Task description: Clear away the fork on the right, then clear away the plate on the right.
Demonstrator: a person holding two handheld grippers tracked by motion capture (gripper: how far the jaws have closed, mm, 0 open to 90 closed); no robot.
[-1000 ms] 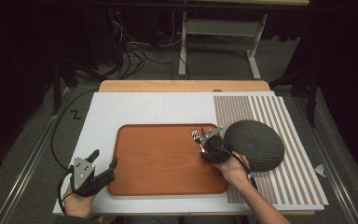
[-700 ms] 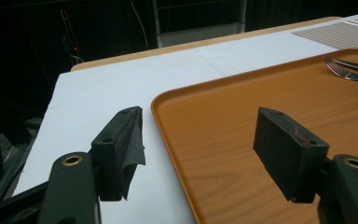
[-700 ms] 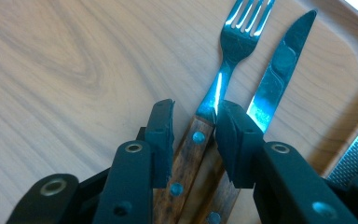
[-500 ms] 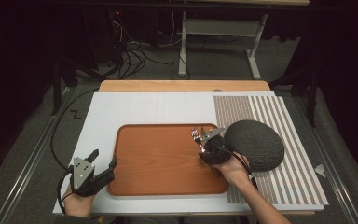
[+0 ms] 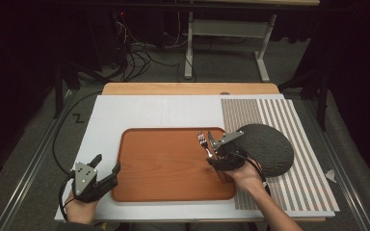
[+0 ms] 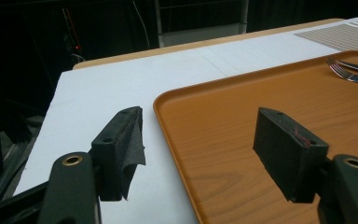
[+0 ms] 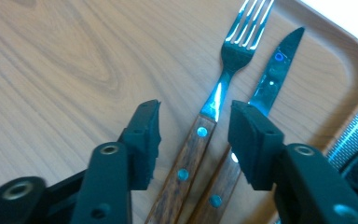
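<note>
A fork point(image 7: 223, 79) and a knife point(image 7: 275, 70) with wooden handles lie side by side on the orange-brown tray point(image 5: 164, 163), near its right edge. My right gripper point(image 7: 198, 126) hangs low over their handles. Its jaws have just been opening, and the fork handle lies between them with a gap on each side. The right jaw stands over the knife handle. In the high view the right gripper point(image 5: 216, 153) sits just behind the fork point(image 5: 202, 140). My left gripper point(image 5: 107, 163) rests open at the tray's front left corner, straddling its rim point(image 6: 177, 93) with nothing between its pads.
The tray lies on a white board point(image 5: 149, 110). A dark round mat point(image 5: 265, 147) lies on a striped mat point(image 5: 308, 144) right of the tray, close behind the right hand. Cables and a metal frame stand on the floor beyond the table.
The right gripper has shifted slightly toward the table's front, still over the cutlery handles. The left gripper has not moved.
</note>
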